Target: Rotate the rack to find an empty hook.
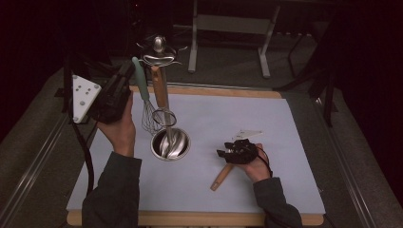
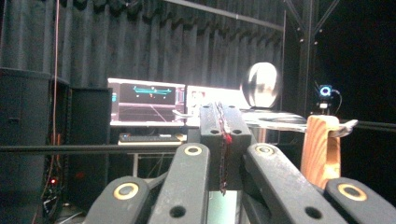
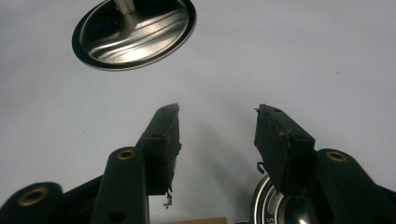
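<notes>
The wooden-handled utensil [image 1: 222,177] lies on the grey mat [image 1: 266,123], just under my right gripper [image 1: 227,153], its long axis running from 1 to 7 o'clock. The jaws stand wide and empty. My left gripper [image 1: 128,76], shut, is near the steel cup [image 1: 170,144].

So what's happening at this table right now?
A person is sorting kitchen utensils into a steel cup with two hand-held grippers. The left gripper, jaws shut, is raised beside the whisk and wooden-handled utensil standing in the cup. The right gripper rests open on the table over another wooden-handled utensil.
</notes>
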{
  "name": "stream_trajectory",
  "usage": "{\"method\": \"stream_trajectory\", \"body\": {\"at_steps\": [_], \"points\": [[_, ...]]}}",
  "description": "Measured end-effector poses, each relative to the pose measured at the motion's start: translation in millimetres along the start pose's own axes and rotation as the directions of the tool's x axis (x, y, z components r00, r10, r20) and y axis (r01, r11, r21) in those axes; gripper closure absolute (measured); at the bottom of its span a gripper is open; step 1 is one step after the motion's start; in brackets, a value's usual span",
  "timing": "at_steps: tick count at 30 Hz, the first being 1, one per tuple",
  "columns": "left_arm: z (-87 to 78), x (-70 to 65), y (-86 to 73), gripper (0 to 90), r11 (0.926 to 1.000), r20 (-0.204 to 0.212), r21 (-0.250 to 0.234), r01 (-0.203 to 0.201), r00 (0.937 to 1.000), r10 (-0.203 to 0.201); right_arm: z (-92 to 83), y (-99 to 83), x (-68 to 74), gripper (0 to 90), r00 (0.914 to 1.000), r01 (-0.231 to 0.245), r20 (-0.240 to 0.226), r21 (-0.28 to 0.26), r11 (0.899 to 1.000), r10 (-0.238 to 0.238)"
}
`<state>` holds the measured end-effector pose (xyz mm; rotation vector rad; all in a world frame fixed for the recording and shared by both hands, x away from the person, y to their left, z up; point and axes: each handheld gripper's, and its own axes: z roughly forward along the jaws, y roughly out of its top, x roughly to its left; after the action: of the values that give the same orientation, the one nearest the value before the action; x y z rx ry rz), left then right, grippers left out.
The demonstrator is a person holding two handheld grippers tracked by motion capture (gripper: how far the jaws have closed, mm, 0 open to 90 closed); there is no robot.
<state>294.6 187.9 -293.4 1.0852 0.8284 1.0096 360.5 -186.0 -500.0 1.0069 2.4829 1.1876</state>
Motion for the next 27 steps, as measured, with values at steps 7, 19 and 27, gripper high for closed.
{"method": "stream_trajectory", "body": {"at_steps": [7, 19, 27], "points": [[6.3, 5.3, 1.6, 89.7, 0.9998, -0.013, 0.018, -0.010, 0.9999, 0.010, 0.2, -0.6, -0.4, 49.7, 1.0000, -0.003, 0.000, 0.001, 1.000, 0.003], [18.0, 12.5, 3.1, 89.7, 0.9991, -0.032, 0.041, -0.013, 0.9994, 0.015, -0.5, -1.1, -1.8, 49.7, 1.0000, -0.006, 0.000, 0.004, 1.000, 0.006], [26.4, 16.0, 3.8, 89.7, 0.9979, -0.037, 0.063, -0.016, 0.9991, 0.019, -0.3, -1.6, -2.6, 49.7, 1.0000, -0.008, 0.000, 0.002, 1.000, 0.008]]}}
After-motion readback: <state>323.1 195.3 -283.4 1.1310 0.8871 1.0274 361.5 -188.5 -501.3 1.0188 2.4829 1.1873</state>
